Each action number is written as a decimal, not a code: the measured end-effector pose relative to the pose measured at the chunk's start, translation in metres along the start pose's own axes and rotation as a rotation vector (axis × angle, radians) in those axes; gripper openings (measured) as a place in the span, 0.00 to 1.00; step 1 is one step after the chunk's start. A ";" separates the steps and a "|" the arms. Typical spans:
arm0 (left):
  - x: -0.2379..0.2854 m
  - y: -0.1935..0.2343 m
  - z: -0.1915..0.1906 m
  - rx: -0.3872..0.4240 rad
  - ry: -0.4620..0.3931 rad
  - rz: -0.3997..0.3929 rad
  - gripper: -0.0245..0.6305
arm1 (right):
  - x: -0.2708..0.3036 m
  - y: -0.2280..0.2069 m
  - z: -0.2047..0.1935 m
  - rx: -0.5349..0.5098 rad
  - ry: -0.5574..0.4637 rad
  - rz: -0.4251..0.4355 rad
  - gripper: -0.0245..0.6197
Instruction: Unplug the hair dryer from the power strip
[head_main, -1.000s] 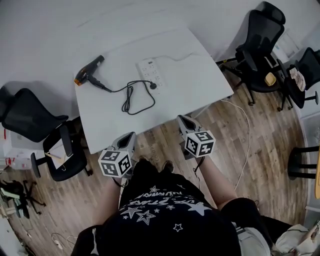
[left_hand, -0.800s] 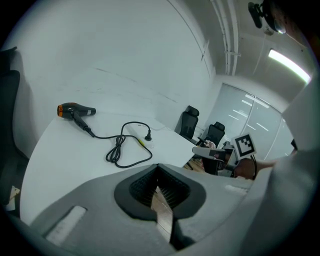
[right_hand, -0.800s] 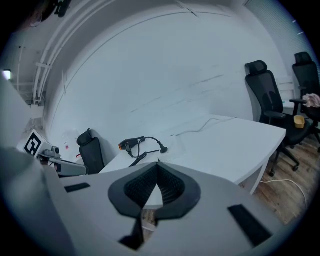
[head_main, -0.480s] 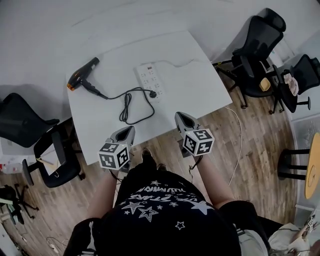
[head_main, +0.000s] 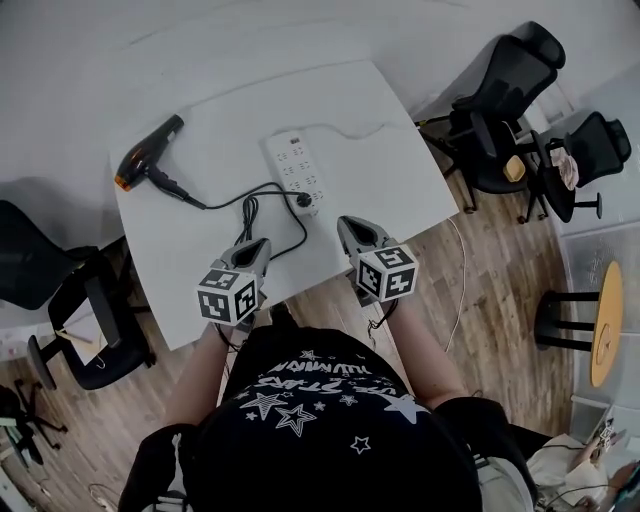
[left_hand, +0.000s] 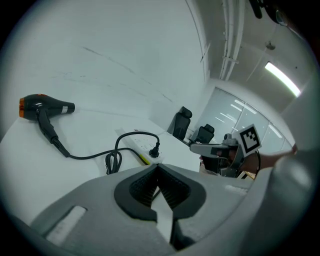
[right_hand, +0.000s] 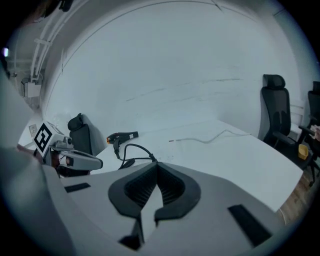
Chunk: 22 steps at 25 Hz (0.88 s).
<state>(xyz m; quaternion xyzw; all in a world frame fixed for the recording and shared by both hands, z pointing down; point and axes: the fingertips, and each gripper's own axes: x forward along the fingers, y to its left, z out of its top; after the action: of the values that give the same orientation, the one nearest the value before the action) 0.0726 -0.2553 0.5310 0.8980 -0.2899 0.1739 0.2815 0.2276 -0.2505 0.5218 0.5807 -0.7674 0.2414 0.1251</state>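
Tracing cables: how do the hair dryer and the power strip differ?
The hair dryer is black with an orange end; the power strip is white. The hair dryer's cord is black and looped; the power strip's cable is thin and white. Both lie on the table, joined by the plug.

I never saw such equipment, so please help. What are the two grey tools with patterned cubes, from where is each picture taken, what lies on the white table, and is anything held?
There is no robot: a person holds the left hand-held gripper and the right hand-held gripper; the cubes belong to them. One picture comes from a camera on the person's head, looking down. The other two come from a camera on each hand-held gripper, looking along its jaws. On the table lie a hair dryer and a white power strip with the dryer's plug in it. Both are shut and empty.
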 end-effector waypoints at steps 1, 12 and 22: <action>0.002 0.002 0.001 0.000 0.002 -0.005 0.05 | 0.004 0.003 0.000 -0.020 0.017 0.009 0.05; -0.003 0.011 -0.004 0.005 0.017 0.002 0.05 | 0.045 0.017 0.001 -0.181 0.117 0.035 0.05; -0.010 0.027 -0.003 -0.065 -0.011 0.148 0.05 | 0.101 0.022 -0.008 -0.335 0.238 0.194 0.24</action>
<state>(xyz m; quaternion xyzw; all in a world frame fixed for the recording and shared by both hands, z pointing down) 0.0477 -0.2669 0.5397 0.8655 -0.3626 0.1799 0.2951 0.1761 -0.3256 0.5718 0.4426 -0.8288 0.1883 0.2858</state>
